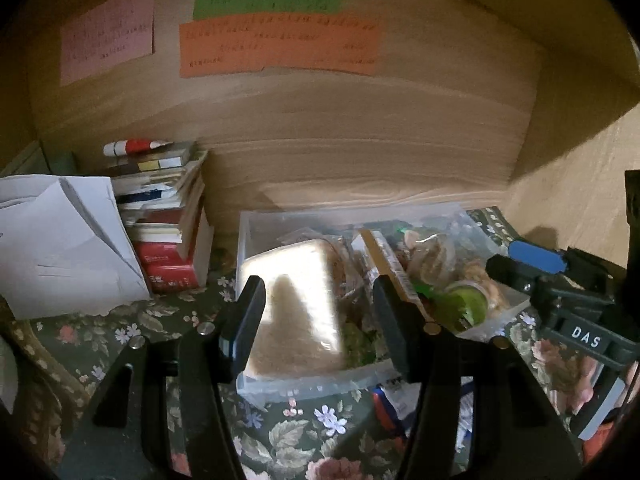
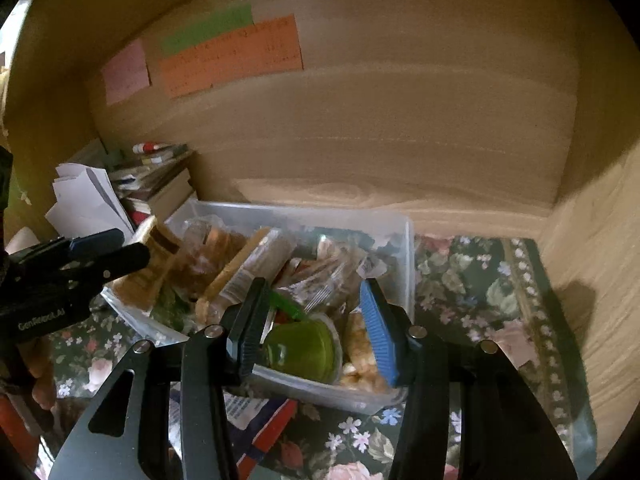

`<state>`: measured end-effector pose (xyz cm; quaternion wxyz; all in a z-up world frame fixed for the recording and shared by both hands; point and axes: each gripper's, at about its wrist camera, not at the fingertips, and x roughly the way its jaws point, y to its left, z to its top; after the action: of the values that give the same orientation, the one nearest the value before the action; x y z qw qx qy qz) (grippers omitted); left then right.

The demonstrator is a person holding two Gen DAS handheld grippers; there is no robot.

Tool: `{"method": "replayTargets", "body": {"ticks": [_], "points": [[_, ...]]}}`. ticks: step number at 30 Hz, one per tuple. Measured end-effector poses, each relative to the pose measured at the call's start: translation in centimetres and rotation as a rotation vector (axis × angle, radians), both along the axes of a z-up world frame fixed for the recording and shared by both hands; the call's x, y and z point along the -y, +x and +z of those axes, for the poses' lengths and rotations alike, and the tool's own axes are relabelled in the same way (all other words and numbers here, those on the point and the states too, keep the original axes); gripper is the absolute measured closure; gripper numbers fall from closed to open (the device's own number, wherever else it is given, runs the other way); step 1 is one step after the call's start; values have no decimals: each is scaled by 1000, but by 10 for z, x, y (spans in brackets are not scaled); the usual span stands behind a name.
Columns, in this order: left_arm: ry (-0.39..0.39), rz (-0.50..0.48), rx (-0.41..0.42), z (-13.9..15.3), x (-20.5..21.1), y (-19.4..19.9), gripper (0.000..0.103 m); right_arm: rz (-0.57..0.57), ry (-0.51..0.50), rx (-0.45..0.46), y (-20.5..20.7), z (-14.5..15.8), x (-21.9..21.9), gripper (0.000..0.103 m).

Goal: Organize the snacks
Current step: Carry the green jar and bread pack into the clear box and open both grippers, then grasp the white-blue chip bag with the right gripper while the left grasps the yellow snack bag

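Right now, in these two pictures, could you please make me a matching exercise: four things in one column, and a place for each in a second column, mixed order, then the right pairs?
Things:
1. green jelly cup
2. stack of books
3. orange paper note
4. sandwich pack

Places:
A. stuck on the wooden back wall
B. in the clear plastic bin, between the open fingers of the right claw in the right wrist view
C. left of the bin, against the wall
D. in the bin, between the open fingers of the left claw in the left wrist view

Pairs: 1-B, 2-C, 3-A, 4-D
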<state>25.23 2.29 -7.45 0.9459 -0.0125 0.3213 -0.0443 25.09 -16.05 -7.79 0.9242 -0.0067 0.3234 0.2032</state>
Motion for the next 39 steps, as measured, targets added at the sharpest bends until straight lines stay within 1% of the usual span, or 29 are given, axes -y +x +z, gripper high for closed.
{"method": "replayTargets", "body": {"ticks": [4, 7, 10, 16, 18, 21, 24, 28, 30, 32, 34, 35, 37, 39], "points": [[23, -10, 12, 3, 0, -17, 47, 3, 1, 9, -12, 6, 7, 58], [27, -15, 9, 2, -2, -28, 45, 10, 3, 6, -25, 7, 11, 52], [14, -15, -6, -2, -6, -39, 44, 25, 10, -13, -37, 3, 8, 45], [-11, -11, -54, -19, -15, -53, 41, 61, 18, -87, -52, -18, -6, 31], [-13, -15, -79, -27, -16, -56, 41, 71, 16, -122, -51, -28, -13, 24], [-9, -25, -110, -40, -17, -62, 41, 82, 17, -169, -47, -41, -23, 21], [8, -31, -121, -48, -16, -67, 40, 97, 34, -201, -43, -47, -30, 17], [31, -33, -121, -55, -15, -74, 38, 104, -17, -215, -39, -56, -45, 17], [30, -32, -124, -57, -16, -76, 37, 114, -33, -219, -38, -59, -51, 14], [22, -29, -131, -59, -18, -76, 37, 116, -39, -215, -36, -60, -54, 15], [12, -29, -141, -61, -19, -76, 37, 121, -55, -212, -35, -60, -58, 18], [8, -31, -146, -62, -18, -76, 37, 127, -57, -212, -35, -61, -59, 26], [4, -38, -152, -63, -16, -78, 37, 138, -62, -208, -37, -61, -59, 30], [3, -46, -153, -62, -12, -80, 37, 143, -53, -204, -39, -60, -57, 40]]}}
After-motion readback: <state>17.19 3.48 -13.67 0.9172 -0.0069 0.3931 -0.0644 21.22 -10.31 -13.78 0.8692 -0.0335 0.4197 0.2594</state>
